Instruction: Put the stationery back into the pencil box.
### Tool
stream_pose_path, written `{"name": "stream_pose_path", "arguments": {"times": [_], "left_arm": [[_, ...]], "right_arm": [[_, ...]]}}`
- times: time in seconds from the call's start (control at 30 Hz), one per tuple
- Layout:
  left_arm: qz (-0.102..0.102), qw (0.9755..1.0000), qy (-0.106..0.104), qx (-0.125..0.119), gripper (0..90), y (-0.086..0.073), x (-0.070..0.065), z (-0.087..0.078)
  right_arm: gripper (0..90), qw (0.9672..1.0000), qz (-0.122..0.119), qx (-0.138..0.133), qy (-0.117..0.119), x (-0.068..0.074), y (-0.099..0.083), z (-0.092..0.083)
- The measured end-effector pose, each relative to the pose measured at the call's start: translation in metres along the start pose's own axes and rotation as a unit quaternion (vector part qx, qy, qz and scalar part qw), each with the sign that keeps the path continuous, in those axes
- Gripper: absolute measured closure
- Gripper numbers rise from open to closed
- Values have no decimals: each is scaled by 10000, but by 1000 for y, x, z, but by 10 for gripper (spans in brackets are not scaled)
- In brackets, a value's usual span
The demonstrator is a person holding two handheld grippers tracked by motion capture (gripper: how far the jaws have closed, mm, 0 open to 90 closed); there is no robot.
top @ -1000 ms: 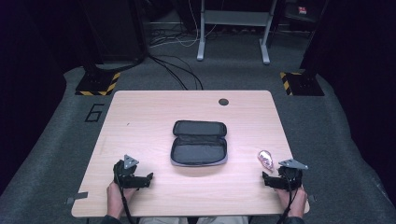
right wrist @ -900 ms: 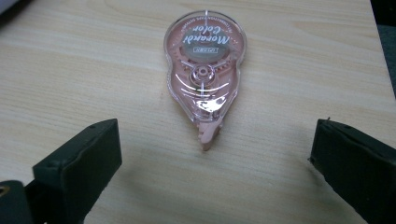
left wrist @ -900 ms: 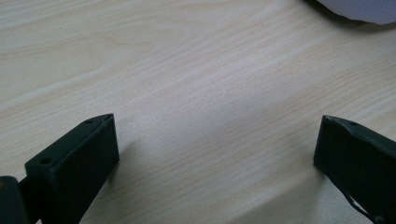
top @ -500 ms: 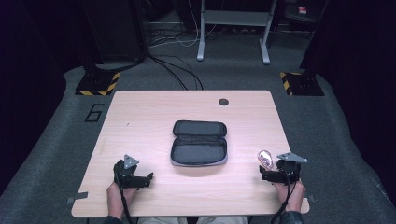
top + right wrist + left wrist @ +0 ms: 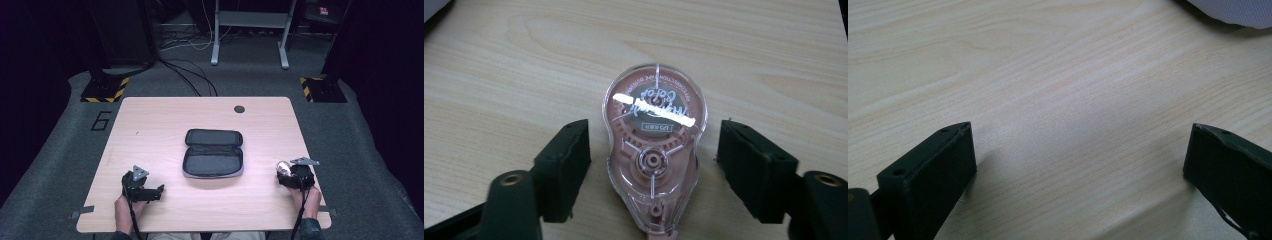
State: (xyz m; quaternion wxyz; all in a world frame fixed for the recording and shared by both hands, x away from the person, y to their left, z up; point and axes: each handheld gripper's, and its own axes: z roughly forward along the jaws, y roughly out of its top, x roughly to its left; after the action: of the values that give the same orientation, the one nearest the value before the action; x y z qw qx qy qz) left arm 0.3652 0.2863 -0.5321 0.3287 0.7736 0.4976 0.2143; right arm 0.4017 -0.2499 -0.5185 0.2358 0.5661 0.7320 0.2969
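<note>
A clear pink correction-tape dispenser [image 5: 652,150] lies flat on the wooden table [image 5: 150,130], near its right front edge [image 5: 283,166]. My right gripper [image 5: 653,130] straddles it. Its jaws have just been closing, and a narrow gap still shows between each pad and the dispenser's sides. From above, the right gripper [image 5: 289,174] sits just behind the dispenser, held by a hand. My left gripper [image 5: 1080,135] stands wide open over bare wood at the front left [image 5: 157,191], with nothing between its fingers.
An open dark zip case [image 5: 213,152] with a grey lining lies in the middle of the table; its edge [image 5: 1238,10] shows at the top right of the left gripper view. A cable hole [image 5: 239,109] sits near the far edge.
My right gripper has moved forward and slightly left onto the dispenser, and its jaws have narrowed around it. The left gripper has stayed put.
</note>
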Motion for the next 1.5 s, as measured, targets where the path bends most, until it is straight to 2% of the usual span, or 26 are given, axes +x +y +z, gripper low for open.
{"name": "stream_pose_path", "arguments": {"times": [0.07,0.1,0.23,0.3,0.7,0.97,1.13,1.5], "left_arm": [[4,10000,6,11,3,0,0,0],[7,10000,-12,12,3,0,0,0],[-6,10000,-1,-1,3,0,0,0],[-6,10000,-1,-1,3,0,0,0],[8,10000,4,16,3,0,0,0],[7,10000,-16,14,3,0,0,0],[10,10000,-16,32,3,0,0,0],[3,10000,-20,17,4,0,0,0]], "right_arm": [[340,10000,33,-48,-24,0,1,1],[357,10000,-32,-57,-4,-1,0,1],[450,9999,104,-102,88,0,-1,0],[486,9999,27,-126,84,0,-2,-1],[499,9995,71,-282,137,0,-6,-2],[499,9985,201,-485,183,-1,-3,-13],[499,9977,160,-639,166,1,2,-22],[499,9967,26,-762,293,9,10,-32]]}}
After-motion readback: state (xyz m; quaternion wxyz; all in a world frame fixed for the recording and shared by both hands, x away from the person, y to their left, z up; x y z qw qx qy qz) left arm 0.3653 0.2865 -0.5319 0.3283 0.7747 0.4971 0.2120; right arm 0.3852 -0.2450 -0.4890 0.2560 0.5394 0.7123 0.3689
